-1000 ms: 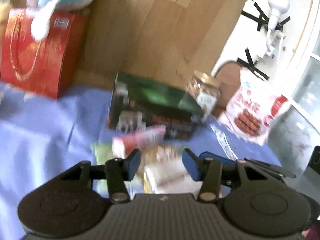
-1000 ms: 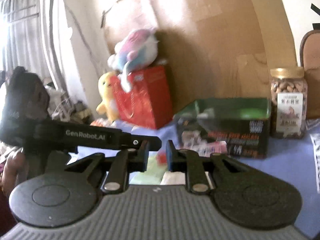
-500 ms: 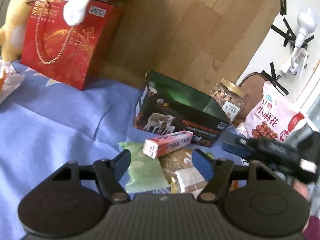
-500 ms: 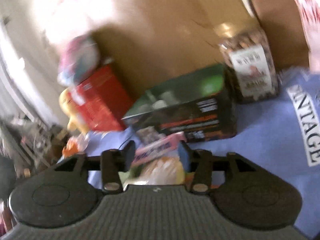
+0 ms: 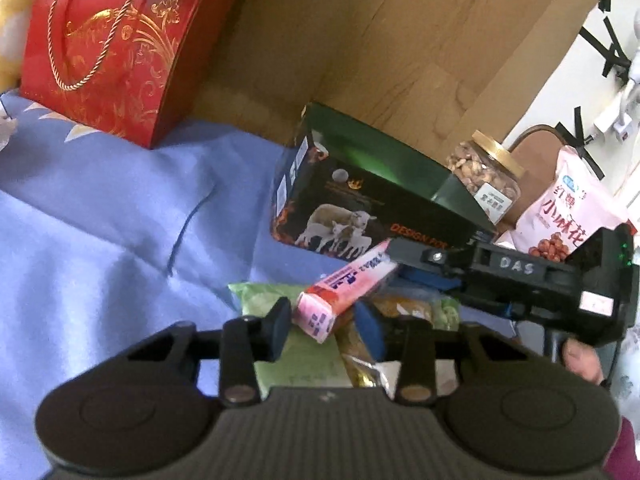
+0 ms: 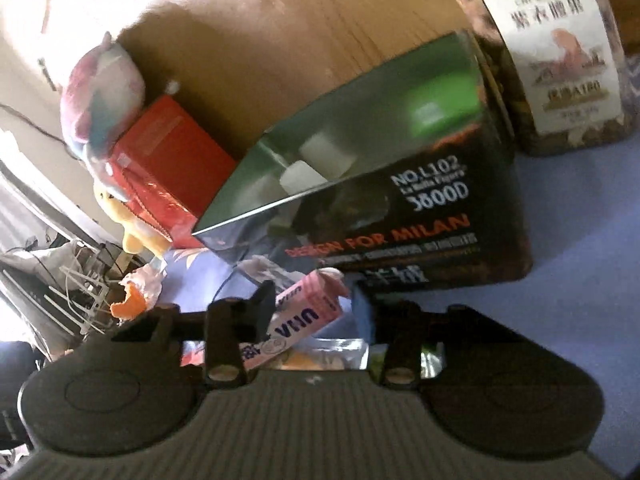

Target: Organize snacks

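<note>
A pink candy box lies on a pile of snack packets: a green packet and a clear packet of brown snacks, on the blue cloth. My left gripper is open, its fingers on either side of the box's near end. My right gripper is open around the box's far end; it also shows in the left wrist view, reaching in from the right. Behind stands an open dark box with sheep pictures, also in the right wrist view.
A red gift bag with a plush toy on top stands at the back left. A jar of nuts and a pink peanut bag stand at the back right. A wooden board backs the scene.
Both grippers have moved closer to the pink candy box. The right gripper has swung in from the right and now straddles the box's far end.
</note>
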`<state>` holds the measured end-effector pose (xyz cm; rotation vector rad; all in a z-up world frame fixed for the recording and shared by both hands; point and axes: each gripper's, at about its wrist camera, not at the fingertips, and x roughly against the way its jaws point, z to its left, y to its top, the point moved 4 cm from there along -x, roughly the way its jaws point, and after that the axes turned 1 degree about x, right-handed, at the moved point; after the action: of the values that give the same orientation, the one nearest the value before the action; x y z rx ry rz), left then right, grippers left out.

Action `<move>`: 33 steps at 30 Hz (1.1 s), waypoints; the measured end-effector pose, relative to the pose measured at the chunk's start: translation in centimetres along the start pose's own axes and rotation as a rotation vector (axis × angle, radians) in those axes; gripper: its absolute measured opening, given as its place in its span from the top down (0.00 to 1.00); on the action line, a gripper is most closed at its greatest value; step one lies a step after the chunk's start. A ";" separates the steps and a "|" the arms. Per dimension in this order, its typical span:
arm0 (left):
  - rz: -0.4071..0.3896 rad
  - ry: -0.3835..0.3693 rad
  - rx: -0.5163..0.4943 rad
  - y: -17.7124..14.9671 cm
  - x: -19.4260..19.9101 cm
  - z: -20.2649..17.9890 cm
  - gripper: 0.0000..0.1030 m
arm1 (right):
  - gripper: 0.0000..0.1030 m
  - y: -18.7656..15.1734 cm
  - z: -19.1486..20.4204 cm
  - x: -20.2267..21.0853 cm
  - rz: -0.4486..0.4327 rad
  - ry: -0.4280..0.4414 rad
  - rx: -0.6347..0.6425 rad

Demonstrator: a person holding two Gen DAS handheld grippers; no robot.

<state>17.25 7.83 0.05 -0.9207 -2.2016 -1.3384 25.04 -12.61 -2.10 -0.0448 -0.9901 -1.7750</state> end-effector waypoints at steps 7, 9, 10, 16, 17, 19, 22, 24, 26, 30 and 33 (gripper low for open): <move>-0.020 -0.066 0.072 -1.5 3.6 1.6 0.65 | 0.73 -2.2 4.8 4.3 -0.072 0.008 0.136; -0.028 -0.077 0.082 -2.3 5.1 2.3 0.64 | 0.73 -4.3 6.3 5.6 -0.072 -0.003 0.176; -0.033 -0.073 0.078 -2.7 5.8 2.6 0.64 | 0.73 -5.5 6.9 6.1 -0.067 -0.006 0.196; -0.024 -0.057 0.089 -5.7 8.8 4.9 0.62 | 0.67 -14.1 12.3 7.8 0.006 0.037 0.468; -0.031 -0.056 0.093 -6.0 9.3 5.3 0.60 | 0.61 -15.3 13.0 7.8 0.027 0.029 0.538; -0.059 -0.043 0.101 -6.2 10.3 5.8 0.50 | 0.58 -16.7 13.5 7.8 0.036 -0.014 0.624; -0.091 -0.034 0.127 -6.2 11.6 6.9 0.49 | 0.57 -16.6 13.5 7.9 0.017 -0.070 0.669; -0.087 -0.052 0.156 -6.3 11.7 7.2 0.49 | 0.56 -15.8 13.2 8.4 -0.013 -0.084 0.676; -0.074 -0.069 0.167 -6.4 11.4 7.3 0.49 | 0.49 -15.4 13.1 8.8 -0.044 -0.119 0.705; -0.056 -0.074 0.146 -6.4 10.6 6.8 0.49 | 0.47 -15.8 12.8 9.1 -0.039 -0.139 0.763; -0.038 -0.089 0.149 -6.4 9.9 6.7 0.49 | 0.47 -16.1 12.3 8.8 -0.012 -0.156 0.742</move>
<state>5.73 14.90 -0.72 -0.9032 -2.3612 -1.1519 3.27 -9.91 0.47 0.2937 -1.7079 -1.3325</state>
